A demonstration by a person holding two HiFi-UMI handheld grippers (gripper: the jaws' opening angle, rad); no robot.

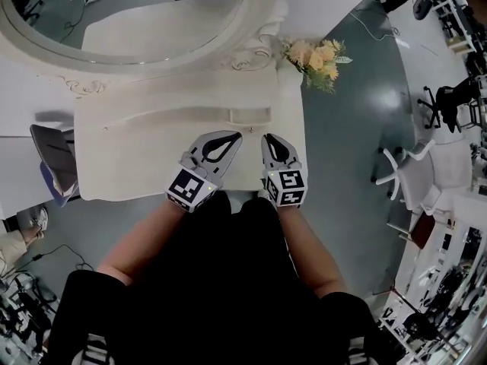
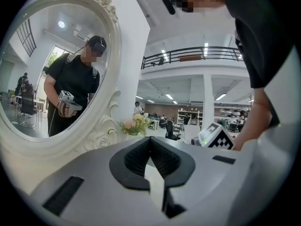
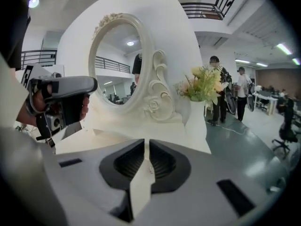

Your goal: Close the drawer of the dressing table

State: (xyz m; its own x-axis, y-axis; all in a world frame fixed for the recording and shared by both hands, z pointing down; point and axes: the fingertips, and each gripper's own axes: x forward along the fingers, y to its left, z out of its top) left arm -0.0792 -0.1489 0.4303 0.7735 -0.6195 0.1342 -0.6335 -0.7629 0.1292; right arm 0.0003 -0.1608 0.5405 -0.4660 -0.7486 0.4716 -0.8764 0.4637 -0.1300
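The white dressing table (image 1: 144, 147) fills the middle of the head view, with its oval mirror (image 1: 129, 21) at the back. Both grippers hover over the front edge of its top, side by side. My left gripper (image 1: 236, 136) has its fingertips touching, shut and holding nothing. My right gripper (image 1: 268, 138) shows a thin slit between its tips, also holding nothing. A pale strip (image 1: 242, 197) shows under the front edge between the two marker cubes; whether it is the drawer I cannot tell. The left gripper view looks along its shut left gripper (image 2: 150, 138) toward the mirror (image 2: 51, 69).
A bunch of yellow flowers (image 1: 319, 58) stands at the table's back right corner. A small raised box (image 1: 249, 115) sits at the back of the top. A chair (image 1: 53, 158) stands left of the table. Office chairs (image 1: 403, 173) and people are off to the right.
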